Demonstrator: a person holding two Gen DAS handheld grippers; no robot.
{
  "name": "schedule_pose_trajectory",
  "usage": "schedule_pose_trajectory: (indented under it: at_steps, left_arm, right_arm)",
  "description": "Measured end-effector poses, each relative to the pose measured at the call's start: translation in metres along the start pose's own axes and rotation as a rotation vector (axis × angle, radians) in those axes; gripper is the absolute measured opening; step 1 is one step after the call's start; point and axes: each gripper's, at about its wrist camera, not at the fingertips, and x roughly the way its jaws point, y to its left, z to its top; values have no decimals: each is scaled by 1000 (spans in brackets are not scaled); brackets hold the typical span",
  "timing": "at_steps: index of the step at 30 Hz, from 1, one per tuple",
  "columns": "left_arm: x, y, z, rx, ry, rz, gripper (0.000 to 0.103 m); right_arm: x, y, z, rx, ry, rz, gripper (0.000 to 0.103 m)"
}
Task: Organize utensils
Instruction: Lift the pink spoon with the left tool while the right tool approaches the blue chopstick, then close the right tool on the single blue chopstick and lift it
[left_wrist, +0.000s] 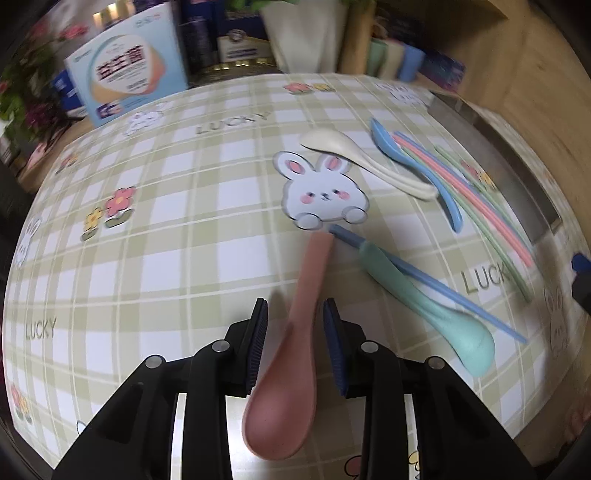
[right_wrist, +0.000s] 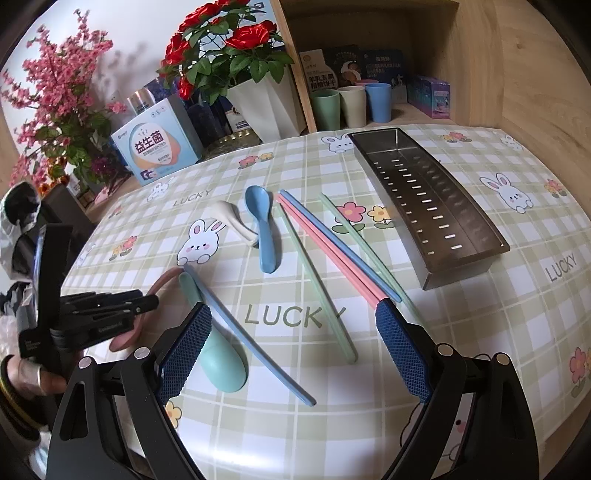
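A pink spoon lies on the checked tablecloth between the jaws of my left gripper. A gap shows beside its handle, so the pads do not press on it and the gripper is open. In the right wrist view the left gripper hovers low over the pink spoon. Beside it lie a mint spoon and a blue chopstick. My right gripper stands wide open above the cloth, holding nothing. Further back lie a white spoon, a blue spoon and pink, blue and green chopsticks.
A perforated steel tray sits at the right with nothing in it, near a wooden shelf wall. Cups, a blue-and-white box, a white flower pot and other boxes line the back edge. A person's hand holds the left gripper.
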Motion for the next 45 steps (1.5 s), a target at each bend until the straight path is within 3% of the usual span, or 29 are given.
schedule_pose_trajectory:
  at_steps: [5,8,10,17,19,28,31,36,45]
  left_arm:
    - [6,-11,-3,64,19,5,30]
    - [6,-5,-4,16,14,-16,27]
    - [6,-1,-3,-7,20,-7,17]
    - [1,3,-6,-26,37,-39,16]
    - [0,4,-7,-38,31,-50,16]
    - [-5,22,-22,-125,-7,-27,16]
    - [-7,30,-26,-163,-24,-39,16]
    - [-5,43,-25,-227,-20,-90,16]
    - [-3,56,-20,-269,5,-110,17]
  right_arm:
    - [1,-1,0,5,0,-2,87]
    - [3,-1,0,3,6,-2,87]
    - [4,-2,-1,5,10,2,87]
    - [6,2,-3,-9,14,35,86]
    - [9,5,-4,-31,33,48,69]
    - [31,7,-6,-116,123,52,30]
    - [41,16,-2,-189,166,71,23]
    - [67,44,6,-324,246,133,23]
    - [109,73,18,-270,330,202,23]
